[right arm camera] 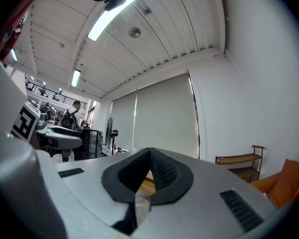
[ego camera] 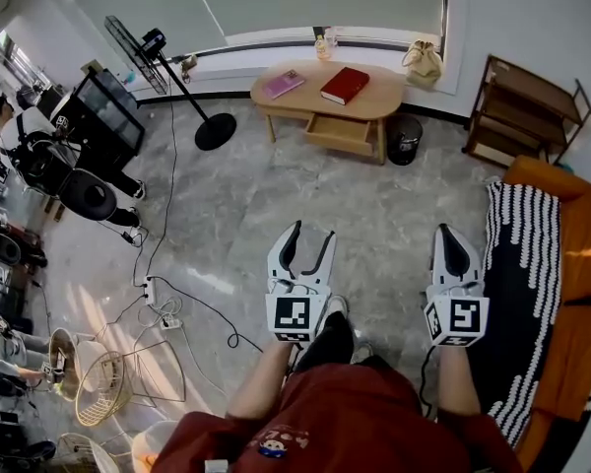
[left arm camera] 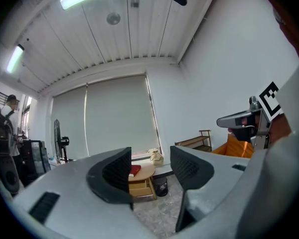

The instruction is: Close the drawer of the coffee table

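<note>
The wooden coffee table (ego camera: 374,101) stands far ahead under the window, a red book (ego camera: 345,85) and a pink book (ego camera: 284,84) on top. Its drawer (ego camera: 341,133) is pulled out toward me. My left gripper (ego camera: 310,233) is held level over the floor, well short of the table, jaws open and empty. In the left gripper view, table (left arm camera: 145,173) and drawer (left arm camera: 142,189) show between the spread jaws of that gripper (left arm camera: 149,171). My right gripper (ego camera: 449,233) is alongside, shut with nothing in it; its pads (right arm camera: 159,171) meet in the right gripper view.
A fan stand (ego camera: 215,129) is left of the table, a black bin (ego camera: 405,138) right of it, then a wooden shelf (ego camera: 527,116). An orange sofa with a striped blanket (ego camera: 522,294) runs along my right. Cables and a power strip (ego camera: 153,289) lie at left.
</note>
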A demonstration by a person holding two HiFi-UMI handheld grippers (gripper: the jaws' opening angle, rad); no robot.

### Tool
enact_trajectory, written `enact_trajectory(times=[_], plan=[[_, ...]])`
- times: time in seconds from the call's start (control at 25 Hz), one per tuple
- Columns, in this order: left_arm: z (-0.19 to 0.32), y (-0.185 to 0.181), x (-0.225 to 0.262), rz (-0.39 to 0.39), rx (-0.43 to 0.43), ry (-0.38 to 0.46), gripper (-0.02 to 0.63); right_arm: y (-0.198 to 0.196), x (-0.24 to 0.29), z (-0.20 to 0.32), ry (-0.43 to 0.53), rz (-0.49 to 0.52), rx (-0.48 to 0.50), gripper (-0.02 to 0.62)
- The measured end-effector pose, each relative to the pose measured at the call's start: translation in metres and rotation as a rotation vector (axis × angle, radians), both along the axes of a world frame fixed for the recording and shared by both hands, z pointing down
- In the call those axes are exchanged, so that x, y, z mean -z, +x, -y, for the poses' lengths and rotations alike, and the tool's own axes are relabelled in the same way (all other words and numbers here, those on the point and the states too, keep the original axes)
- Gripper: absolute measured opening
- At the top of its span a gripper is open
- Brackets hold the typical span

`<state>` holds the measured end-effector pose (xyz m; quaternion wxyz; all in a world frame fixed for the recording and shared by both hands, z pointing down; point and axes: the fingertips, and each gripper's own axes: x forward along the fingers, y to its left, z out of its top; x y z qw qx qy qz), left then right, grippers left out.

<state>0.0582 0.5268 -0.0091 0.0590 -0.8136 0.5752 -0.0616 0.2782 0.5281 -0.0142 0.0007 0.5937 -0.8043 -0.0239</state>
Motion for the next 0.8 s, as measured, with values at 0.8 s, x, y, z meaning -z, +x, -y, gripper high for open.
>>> enact_trajectory(times=[0.8], plan=[[0.15,-0.009,-0.032,-0.047,-0.026,-0.029,0.242,-0.018,-0.027,0.138,-0.066,-0.054,-0.017,-0.003]])
